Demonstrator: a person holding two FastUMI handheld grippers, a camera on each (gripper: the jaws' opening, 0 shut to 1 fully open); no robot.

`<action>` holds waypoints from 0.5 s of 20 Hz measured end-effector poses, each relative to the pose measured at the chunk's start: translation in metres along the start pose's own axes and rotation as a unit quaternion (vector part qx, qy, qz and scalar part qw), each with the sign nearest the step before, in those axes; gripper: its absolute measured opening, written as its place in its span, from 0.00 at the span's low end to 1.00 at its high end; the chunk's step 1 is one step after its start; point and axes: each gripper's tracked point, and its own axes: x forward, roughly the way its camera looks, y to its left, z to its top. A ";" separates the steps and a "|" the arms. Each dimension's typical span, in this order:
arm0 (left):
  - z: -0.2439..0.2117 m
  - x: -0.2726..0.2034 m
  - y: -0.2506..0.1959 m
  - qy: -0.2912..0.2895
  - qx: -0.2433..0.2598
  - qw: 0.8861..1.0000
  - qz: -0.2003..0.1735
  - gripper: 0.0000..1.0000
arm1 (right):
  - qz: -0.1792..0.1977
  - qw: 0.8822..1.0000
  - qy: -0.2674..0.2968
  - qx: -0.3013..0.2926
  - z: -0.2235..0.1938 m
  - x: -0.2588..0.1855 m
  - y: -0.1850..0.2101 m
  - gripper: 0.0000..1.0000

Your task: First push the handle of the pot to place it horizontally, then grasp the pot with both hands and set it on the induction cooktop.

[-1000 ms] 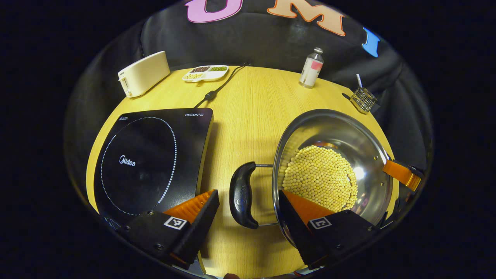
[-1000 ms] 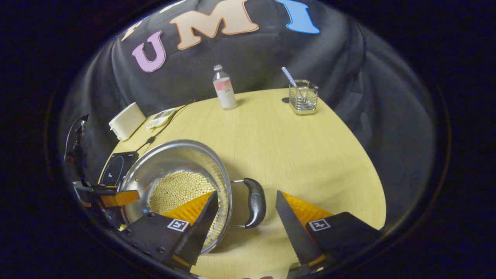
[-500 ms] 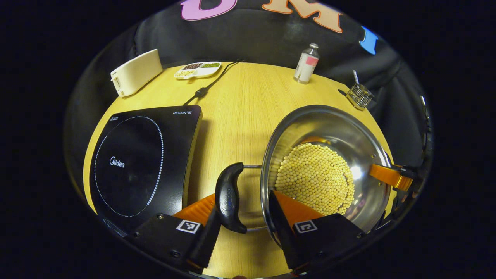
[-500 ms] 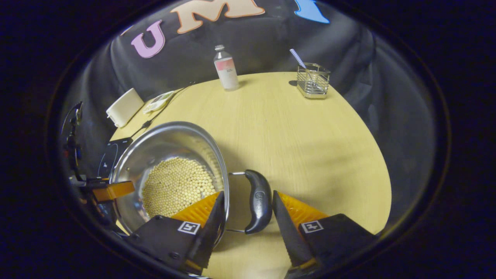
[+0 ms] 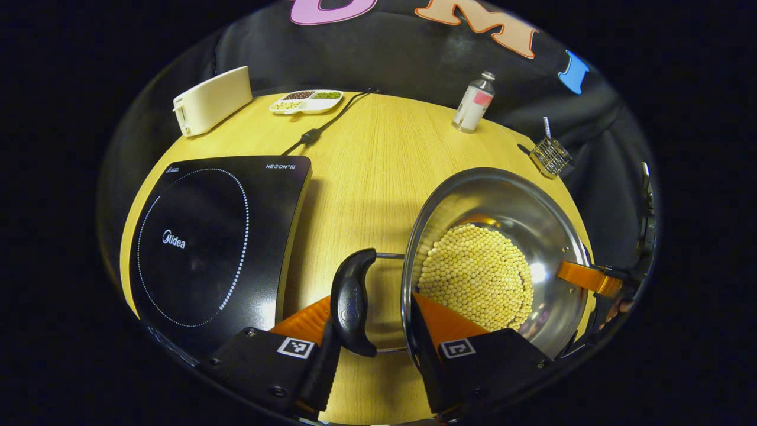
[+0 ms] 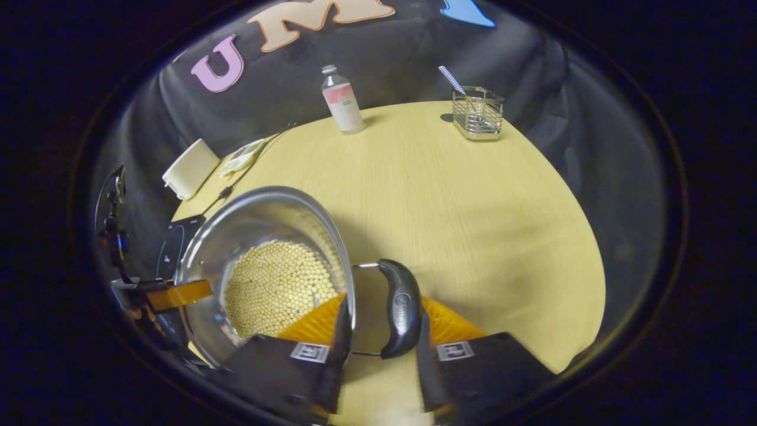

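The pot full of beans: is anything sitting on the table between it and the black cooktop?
Nothing visible: bare wood separates the pot from the induction cooktop. The cooktop's cord trails off behind it.

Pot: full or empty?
Neither: the pot holds a layer of small yellow beans over its bottom, well below the rim.

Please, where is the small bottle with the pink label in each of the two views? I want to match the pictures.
Left gripper view: the bottle stands at the far edge of the table, upper right of centre, beyond the pot.
Right gripper view: the bottle stands at the far edge, upper centre, left of the wire basket.
Shared landmark: the wire basket, to the right of the bottle in both views.
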 end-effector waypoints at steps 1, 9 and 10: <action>0.001 0.000 0.000 -0.001 -0.001 1.000 -0.001 0.65 | 0.001 1.000 -0.001 -0.001 -0.003 0.001 0.001 0.48; 0.001 0.000 0.000 0.001 -0.006 1.000 -0.002 0.60 | -0.005 1.000 -0.003 0.002 -0.002 0.001 0.000 0.44; 0.004 -0.002 0.000 -0.002 -0.007 1.000 -0.002 0.60 | -0.006 1.000 -0.003 0.003 -0.002 0.001 0.000 0.44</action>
